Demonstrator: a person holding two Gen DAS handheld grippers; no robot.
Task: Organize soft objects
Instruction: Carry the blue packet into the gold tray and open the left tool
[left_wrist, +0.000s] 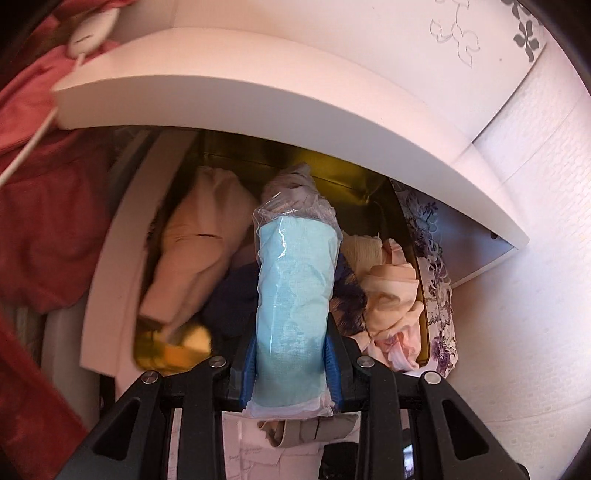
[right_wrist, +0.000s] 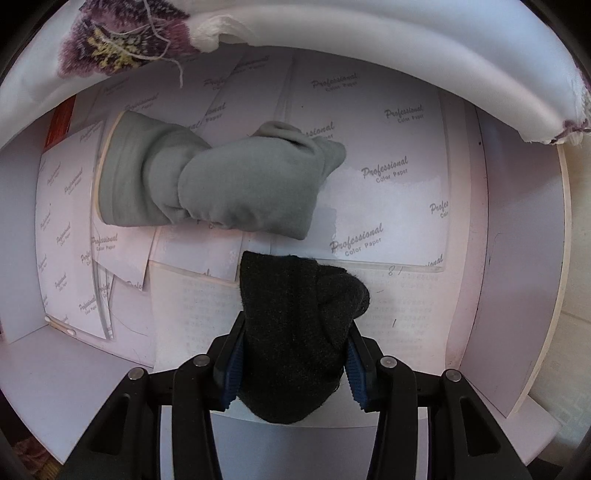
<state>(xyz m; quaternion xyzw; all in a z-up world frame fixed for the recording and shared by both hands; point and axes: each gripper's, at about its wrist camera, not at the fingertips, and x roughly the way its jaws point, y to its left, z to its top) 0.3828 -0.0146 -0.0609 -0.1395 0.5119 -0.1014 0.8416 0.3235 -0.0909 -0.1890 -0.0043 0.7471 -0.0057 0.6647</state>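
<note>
My left gripper (left_wrist: 291, 354) clamps a bagged blue roll (left_wrist: 295, 295) at frame centre; my right gripper (right_wrist: 293, 360) grips a dark sock (right_wrist: 295, 332), grey sock (right_wrist: 221, 177) above it.

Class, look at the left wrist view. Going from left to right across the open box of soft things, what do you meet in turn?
Beige rolled garment → light blue cloth roll in clear plastic, held in the left gripper → crumpled pink fabric → the box's purple-flowered wall.

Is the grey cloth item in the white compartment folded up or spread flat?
Folded: the grey cloth item lies bunched into a compact bundle on the printed paper sheets.
</note>
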